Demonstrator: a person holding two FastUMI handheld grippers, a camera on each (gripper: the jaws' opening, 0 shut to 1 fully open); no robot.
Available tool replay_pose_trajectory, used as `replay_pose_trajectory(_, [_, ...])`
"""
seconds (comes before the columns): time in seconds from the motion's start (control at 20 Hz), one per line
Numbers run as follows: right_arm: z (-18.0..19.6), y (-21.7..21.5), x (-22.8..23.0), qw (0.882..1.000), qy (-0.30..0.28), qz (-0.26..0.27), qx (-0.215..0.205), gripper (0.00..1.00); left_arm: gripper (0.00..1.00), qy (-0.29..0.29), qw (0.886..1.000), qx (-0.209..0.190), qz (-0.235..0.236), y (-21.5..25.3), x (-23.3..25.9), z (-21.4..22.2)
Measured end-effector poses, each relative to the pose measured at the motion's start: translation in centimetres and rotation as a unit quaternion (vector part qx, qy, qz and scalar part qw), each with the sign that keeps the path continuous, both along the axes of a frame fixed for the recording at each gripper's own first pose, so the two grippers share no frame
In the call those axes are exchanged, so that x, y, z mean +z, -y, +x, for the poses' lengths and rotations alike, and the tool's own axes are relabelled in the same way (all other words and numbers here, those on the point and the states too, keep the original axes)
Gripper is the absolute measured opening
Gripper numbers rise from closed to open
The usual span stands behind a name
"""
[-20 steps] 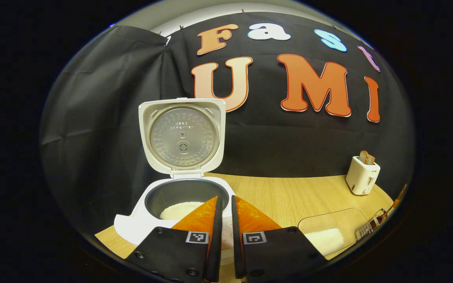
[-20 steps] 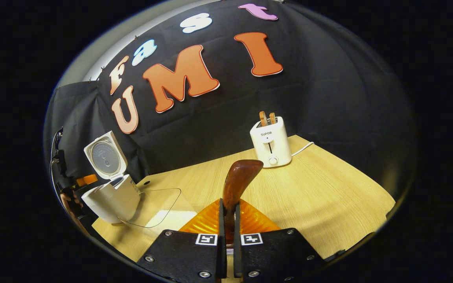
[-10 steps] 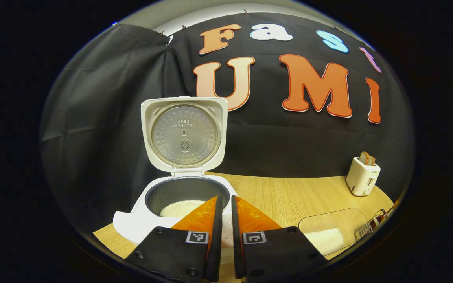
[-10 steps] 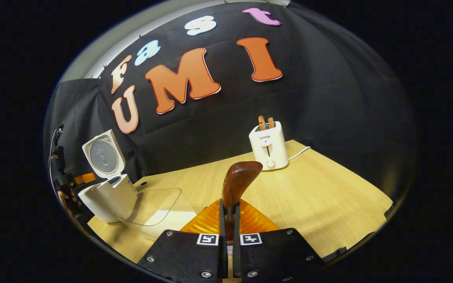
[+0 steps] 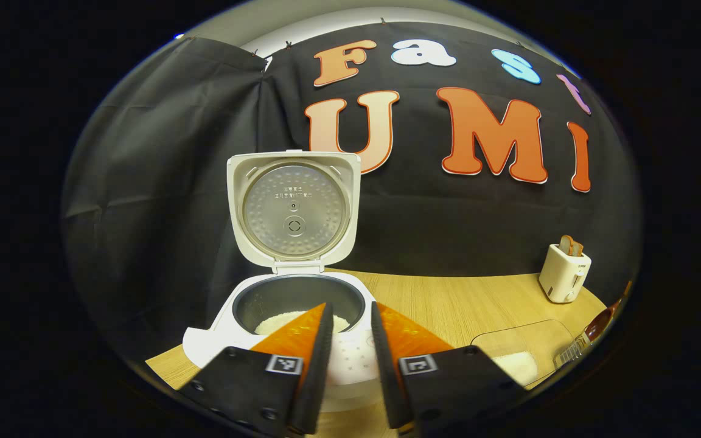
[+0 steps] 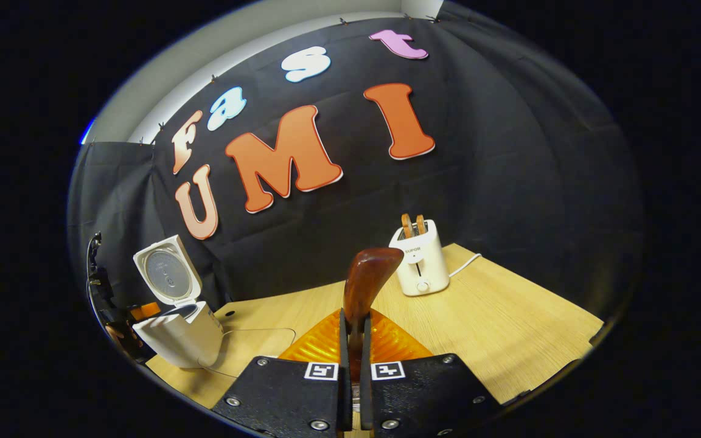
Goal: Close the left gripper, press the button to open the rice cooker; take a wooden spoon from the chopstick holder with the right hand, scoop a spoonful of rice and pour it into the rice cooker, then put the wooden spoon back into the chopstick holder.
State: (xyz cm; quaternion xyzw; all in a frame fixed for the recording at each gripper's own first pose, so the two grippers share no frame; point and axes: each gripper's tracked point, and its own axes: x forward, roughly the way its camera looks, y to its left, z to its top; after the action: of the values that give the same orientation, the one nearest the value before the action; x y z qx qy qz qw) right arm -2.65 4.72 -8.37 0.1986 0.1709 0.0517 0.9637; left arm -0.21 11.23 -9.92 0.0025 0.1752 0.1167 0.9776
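Left gripper [image 5: 349, 316] had parted narrowly, empty. Right gripper [image 6: 350, 322] clamped wooden spoon [image 6: 367, 281], bowl upward; rice cooker [image 6: 180, 331], lid up, lay far left.

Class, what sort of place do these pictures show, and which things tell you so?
Probably a mock kitchen set in a recording booth: an open rice cooker and a toaster stand on a wooden table, backed by a black cloth wall.

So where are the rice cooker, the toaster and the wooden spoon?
rice cooker [image 5: 294, 210], left gripper view, inside of its raised lid.
toaster [image 6: 420, 271], right gripper view, its front face.
wooden spoon [image 6: 370, 277], right gripper view, its bowl above the fingers.
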Motion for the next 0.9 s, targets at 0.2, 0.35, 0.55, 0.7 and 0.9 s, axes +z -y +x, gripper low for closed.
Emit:
replay_pose_trajectory(0.2, [1.0,-1.7,3.1,0.999,0.036,0.006,0.012,0.05,0.65,0.024,1.0,-0.003,0.013,-0.3,0.9,-0.1])
replay_pose_trajectory(0.35, [1.9,-4.5,5.0,0.998,0.06,0.012,0.035,0.05,0.66,0.03,0.999,-0.001,0.019,-0.5,1.2,-0.2])
replay_pose_trajectory(0.55, [3.1,-9.1,5.4,0.995,0.074,0.005,0.074,0.05,0.83,0.042,0.999,-0.002,0.031,-0.9,1.4,-0.6])
replay_pose_trajectory(0.7, [3.5,-12.6,3.9,0.993,0.059,-0.008,0.105,0.05,0.9,0.058,0.997,0.013,0.048,-2.1,2.2,-1.0])
replay_pose_trajectory(0.9, [3.5,-15.6,1.2,0.99,0.041,-0.052,0.124,0.05,0.9,0.058,0.997,0.023,0.051,-3.1,2.0,-1.5])
